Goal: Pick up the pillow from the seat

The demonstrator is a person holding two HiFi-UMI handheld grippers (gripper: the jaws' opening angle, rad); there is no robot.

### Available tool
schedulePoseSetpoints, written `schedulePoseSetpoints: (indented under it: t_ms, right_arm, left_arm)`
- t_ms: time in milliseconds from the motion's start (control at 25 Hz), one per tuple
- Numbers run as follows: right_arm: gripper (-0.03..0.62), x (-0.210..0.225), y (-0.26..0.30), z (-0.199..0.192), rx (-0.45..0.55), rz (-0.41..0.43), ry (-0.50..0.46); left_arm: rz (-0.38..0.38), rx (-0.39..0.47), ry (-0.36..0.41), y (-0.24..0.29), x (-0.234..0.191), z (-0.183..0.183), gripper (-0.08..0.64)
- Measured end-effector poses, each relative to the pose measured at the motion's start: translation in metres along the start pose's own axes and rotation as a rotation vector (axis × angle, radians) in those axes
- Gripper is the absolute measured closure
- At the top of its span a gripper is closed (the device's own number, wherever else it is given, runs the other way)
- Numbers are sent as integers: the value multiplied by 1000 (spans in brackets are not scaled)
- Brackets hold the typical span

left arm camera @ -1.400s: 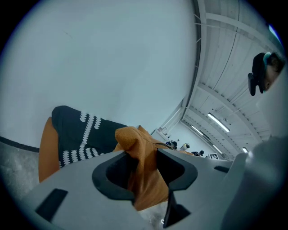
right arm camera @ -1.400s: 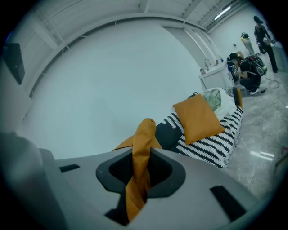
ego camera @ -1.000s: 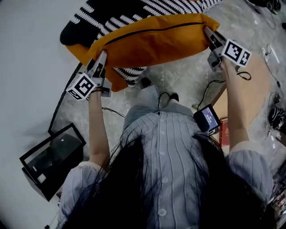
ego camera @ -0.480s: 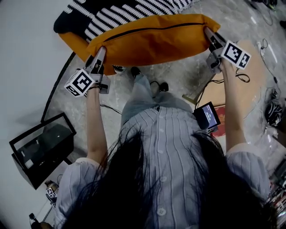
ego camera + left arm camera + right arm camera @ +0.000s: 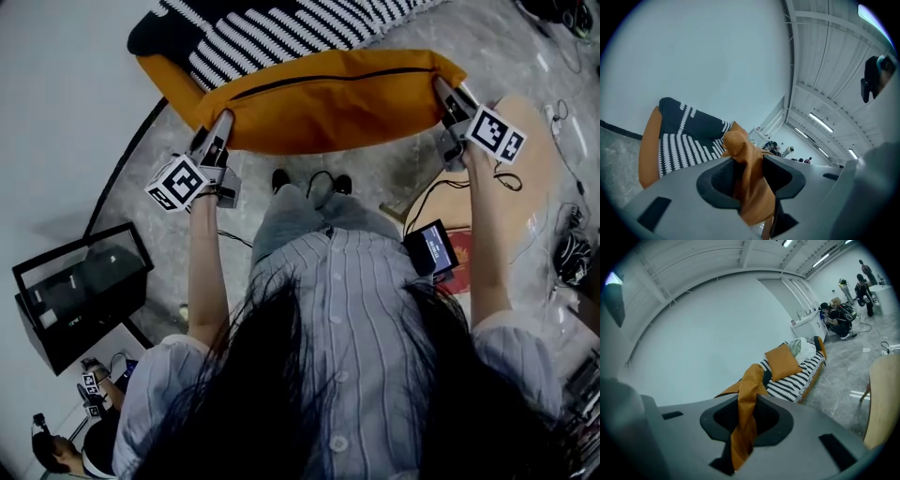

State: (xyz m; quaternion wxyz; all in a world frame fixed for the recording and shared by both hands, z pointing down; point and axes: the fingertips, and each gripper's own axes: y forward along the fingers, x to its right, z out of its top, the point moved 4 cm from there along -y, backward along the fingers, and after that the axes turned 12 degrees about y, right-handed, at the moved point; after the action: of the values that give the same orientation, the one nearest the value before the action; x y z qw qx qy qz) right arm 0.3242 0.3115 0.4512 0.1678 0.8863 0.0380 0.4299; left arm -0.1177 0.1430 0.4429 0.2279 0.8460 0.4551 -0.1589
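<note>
In the head view, the orange pillow (image 5: 328,108) is being held stretched across the upper middle of the frame, one end being pinched by the left gripper (image 5: 221,127) and the other by the right gripper (image 5: 448,98). It is being carried in front of the striped seat (image 5: 281,28) at the top of the frame. Its lower edge is hanging over the grey floor (image 5: 375,173), so the lift is being judged as essentially done. Only a slight overlap with the seat's near edge is being left to clear. In the left gripper view, the jaws are being shown closed narrowly on a bunched orange corner of the cover. Cloth is being squeezed up and out between the pads, and the seat is being seen at the left behind it. In the right gripper view, the jaws are being shown almost together on a thin twisted fold of the same cover. Further things are being revealed here that the head view is not showing: a second pillow (image 5: 783,361) lying on the seat at mid-frame, and people (image 5: 839,315) working in the upper right. The grip on the cloth is being confirmed only by the two gripper views, while the pillow's whole span and its clearance are being given only by the head view.
</note>
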Motion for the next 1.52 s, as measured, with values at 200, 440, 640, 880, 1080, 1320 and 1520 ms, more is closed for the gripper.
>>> schedulePoseSetpoints:
  t_ms: [200, 440, 640, 880, 1080, 1320, 1520]
  right_arm:
    - [527, -6, -1, -4, 17, 8, 7]
    - [527, -17, -4, -8, 50, -4, 8]
    - [527, -32, -11, -24, 74, -25, 4]
    - [526, -64, -21, -65, 90, -46, 2]
    - [526, -91, -27, -97, 103, -58, -6]
    - [526, -106, -36, -134, 117, -84, 0]
    - [527, -116, -41, -162, 113, -96, 5]
  left_arm:
    - [-2, 10, 36, -2, -5, 12, 388]
    - [-42, -11, 32, -2, -11, 18, 391]
    - [-56, -8, 60, -17, -23, 25, 391]
    - [-96, -2, 46, -58, -41, 28, 396]
    - [-103, 1, 50, -94, -64, 27, 397]
    - [-108, 17, 42, -124, -77, 21, 399]
    - [-105, 20, 27, -147, -91, 11, 399]
